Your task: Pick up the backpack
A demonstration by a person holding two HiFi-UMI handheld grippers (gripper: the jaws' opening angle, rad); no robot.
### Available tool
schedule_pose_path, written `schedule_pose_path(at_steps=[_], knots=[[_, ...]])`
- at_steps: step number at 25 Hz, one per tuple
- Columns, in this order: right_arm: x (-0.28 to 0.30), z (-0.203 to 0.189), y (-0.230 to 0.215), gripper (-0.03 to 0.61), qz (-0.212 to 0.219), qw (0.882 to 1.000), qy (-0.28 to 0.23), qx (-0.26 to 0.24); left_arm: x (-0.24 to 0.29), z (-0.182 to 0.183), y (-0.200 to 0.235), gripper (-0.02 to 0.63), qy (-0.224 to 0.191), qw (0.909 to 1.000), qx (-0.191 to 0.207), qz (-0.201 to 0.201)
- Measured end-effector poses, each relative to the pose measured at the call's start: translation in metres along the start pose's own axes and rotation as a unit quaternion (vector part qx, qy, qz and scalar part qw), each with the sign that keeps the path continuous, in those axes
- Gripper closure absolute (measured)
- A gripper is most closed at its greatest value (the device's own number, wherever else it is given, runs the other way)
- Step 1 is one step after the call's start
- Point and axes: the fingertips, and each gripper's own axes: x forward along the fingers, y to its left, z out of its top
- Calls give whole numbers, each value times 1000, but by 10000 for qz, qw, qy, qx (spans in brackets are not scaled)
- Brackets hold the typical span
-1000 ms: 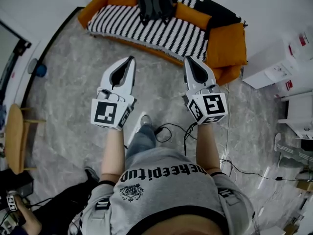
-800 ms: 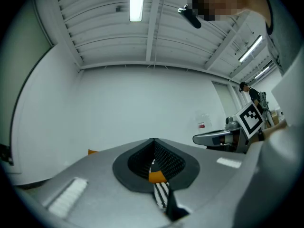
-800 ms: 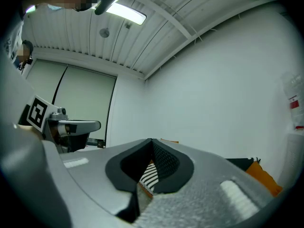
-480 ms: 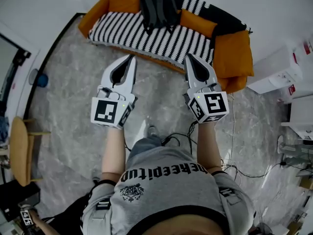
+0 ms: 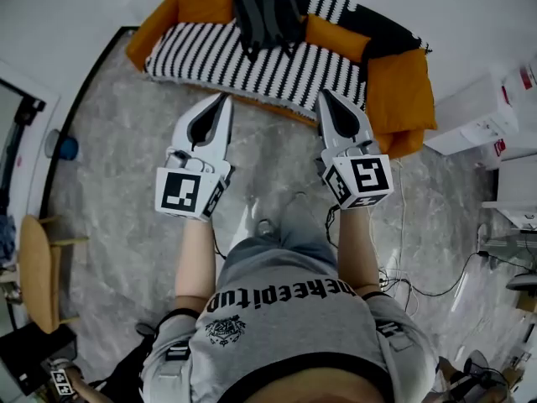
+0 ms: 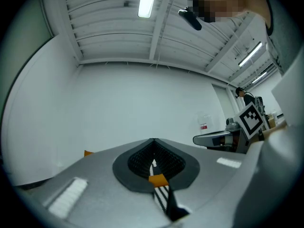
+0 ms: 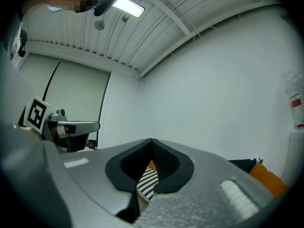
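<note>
A dark backpack [image 5: 264, 11] lies on the striped blanket of an orange sofa [image 5: 394, 82] at the top of the head view. My left gripper [image 5: 224, 99] and right gripper [image 5: 324, 96] are held side by side over the marble floor, pointing at the sofa's front edge, short of the backpack. Both are shut with nothing between the fingers. In the left gripper view the left gripper [image 6: 153, 140] shows only a sliver of striped blanket through its closed jaws. The right gripper [image 7: 151, 140] shows the same in its own view.
A wooden chair [image 5: 33, 271] stands at the left and a blue object [image 5: 64, 147] lies by the left wall. White cabinets [image 5: 478, 116] are at the right. Black cables [image 5: 419, 290] trail on the floor behind my right side. My shoe [image 5: 267, 227] is below the grippers.
I have stepped toward the sofa: the floor, chair and cables slid down the head view. Both grippers kept their pose and stayed shut.
</note>
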Motion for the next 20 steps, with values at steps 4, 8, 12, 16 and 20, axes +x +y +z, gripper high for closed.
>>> schedule_pose_path(at_steps=[4, 8, 12, 16, 20], knots=[[13, 1, -5, 575, -21, 10000, -22, -29, 5, -2, 14, 597, -22, 10000, -14, 78], [32, 0, -13, 575, 11, 10000, -7, -36, 18, -6, 30, 597, -19, 9999, -25, 162], [55, -2, -26, 575, 49, 10000, 1, -22, 39, -9, 43, 597, -17, 9998, -28, 215], [82, 0, -41, 575, 113, 9999, -34, -43, 65, -11, 58, 597, -44, 9997, 19, 258], [110, 3, -62, 575, 194, 9998, -48, -59, 98, -10, 68, 597, -156, 9995, 34, 284]])
